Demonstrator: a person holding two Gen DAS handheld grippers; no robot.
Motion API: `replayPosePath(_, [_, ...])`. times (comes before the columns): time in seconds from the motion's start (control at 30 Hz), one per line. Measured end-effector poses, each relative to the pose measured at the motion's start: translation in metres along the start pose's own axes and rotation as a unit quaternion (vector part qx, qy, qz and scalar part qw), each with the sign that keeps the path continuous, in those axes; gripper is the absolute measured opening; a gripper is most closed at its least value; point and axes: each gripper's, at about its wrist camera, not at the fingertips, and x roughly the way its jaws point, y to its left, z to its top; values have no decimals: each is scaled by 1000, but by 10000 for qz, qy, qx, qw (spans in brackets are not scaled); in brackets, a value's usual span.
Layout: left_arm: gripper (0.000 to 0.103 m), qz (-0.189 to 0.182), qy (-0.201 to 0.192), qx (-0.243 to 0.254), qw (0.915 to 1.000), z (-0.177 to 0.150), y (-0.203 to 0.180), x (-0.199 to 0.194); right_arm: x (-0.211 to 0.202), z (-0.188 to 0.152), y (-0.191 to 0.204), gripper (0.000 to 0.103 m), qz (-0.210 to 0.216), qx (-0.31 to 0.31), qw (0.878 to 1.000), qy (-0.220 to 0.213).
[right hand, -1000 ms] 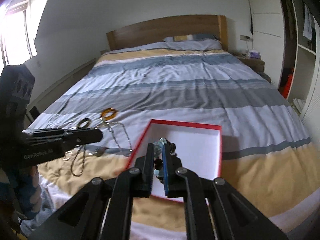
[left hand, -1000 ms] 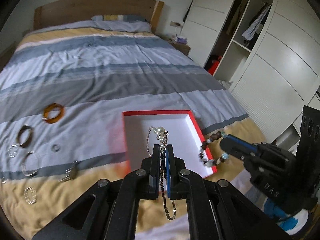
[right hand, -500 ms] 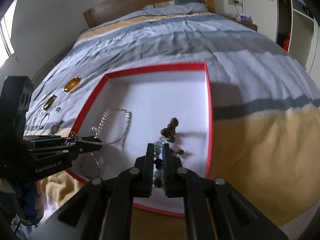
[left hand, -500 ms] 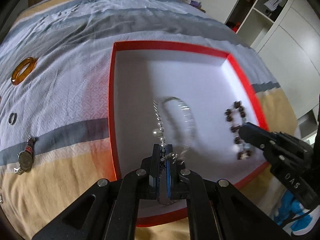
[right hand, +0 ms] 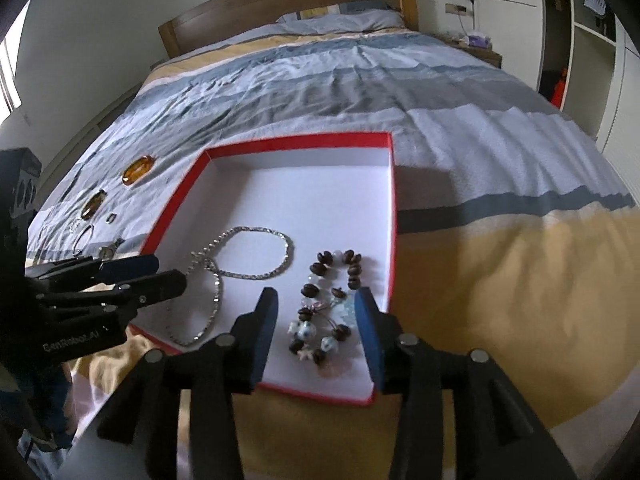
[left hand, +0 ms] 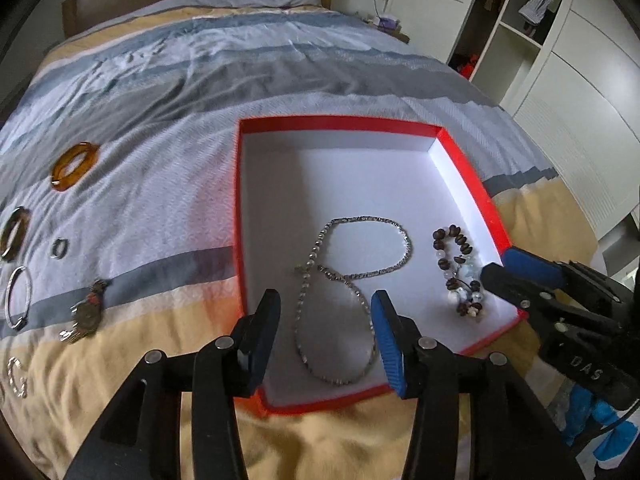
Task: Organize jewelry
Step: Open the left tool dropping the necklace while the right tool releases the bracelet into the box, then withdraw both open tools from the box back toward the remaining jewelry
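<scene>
Both grippers hung spread and empty over the near end of the shallow red-rimmed white box [left hand: 468, 168]: the left gripper [left hand: 324, 332] above the silver chain necklace [left hand: 352, 276], the right gripper [right hand: 316, 320] above the brown-and-pale beaded bracelet [right hand: 332, 300], each piece lying on the box floor. A risk, as I judged it, was a finger [left hand: 264, 328] snagging the looped chain on withdrawal and dragging it over the rim. On the striped bedspread [left hand: 160, 120] to the left, the amber bangle [left hand: 74, 166] and small rings waited, apt to sink into soft folds.

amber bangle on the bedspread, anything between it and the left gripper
Nothing visible does. The amber bangle lies on open bedspread, left of the red box; the left gripper is open over the box.
</scene>
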Motion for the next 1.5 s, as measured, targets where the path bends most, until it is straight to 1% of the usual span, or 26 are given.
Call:
replayPosePath(0.13, [46, 75, -238, -54, 9997, -8, 2, -29, -27, -2, 7, 38, -38, -12, 9998, -182])
replayPosePath(0.23, [47, 206, -380, -107, 9990, -19, 6, -53, -52, -5, 20, 38, -35, -39, 9994, -335])
replayPosePath(0.37, [52, 381, -457, -95, 9982, -38, 15, -85, -74, -11, 40, 38, 21, -48, 9990, -450])
replayPosePath(0.4, [55, 423, -467, -72, 9980, -44, 19, -93, -78, -13, 47, 38, 56, -55, 9989, -472])
replayPosePath(0.43, [58, 481, -467, -71, 9977, -50, 22, -100, -83, -16, 55, 38, 87, -66, 9987, -494])
replayPosePath(0.67, [60, 862, -630, -347, 9937, -103, 70, -156, -105, -38, 111, 38, 421, -174, 9972, -594])
replayPosePath(0.77, [67, 1099, -739, -579, 9895, -125, 96, -180, -113, -48, 137, 38, 562, -241, 9962, -623])
replayPosePath(0.93, [70, 1549, -867, -913, 9799, -153, 129, -213, -119, -59, 172, 38, 668, -378, 9952, -599])
replayPosePath(1.07, [75, 1702, -1059, -1242, 9718, -170, 149, -238, -123, -67, 202, 38, 701, -498, 9947, -572])
replayPosePath(1.17, [78, 1889, -1189, -1358, 9653, -183, 157, -255, -127, -74, 222, 40, 674, -613, 9942, -566])
replayPosePath(1.2, [80, 1933, -1241, -1401, 9631, -187, 160, -260, -127, -75, 226, 43, 667, -638, 9942, -557])
replayPosePath(1.23, [83, 1961, -1273, -1423, 9618, -188, 161, -262, -128, -78, 232, 45, 665, -665, 9940, -549])
replayPosePath(1.3, [86, 2014, -1367, -1472, 9587, -194, 164, -270, -130, -83, 243, 49, 661, -707, 9938, -552])
replayPosePath(1.5, [86, 1963, -1536, -1551, 9559, -203, 172, -281, -135, -90, 269, 49, 683, -938, 9918, -533])
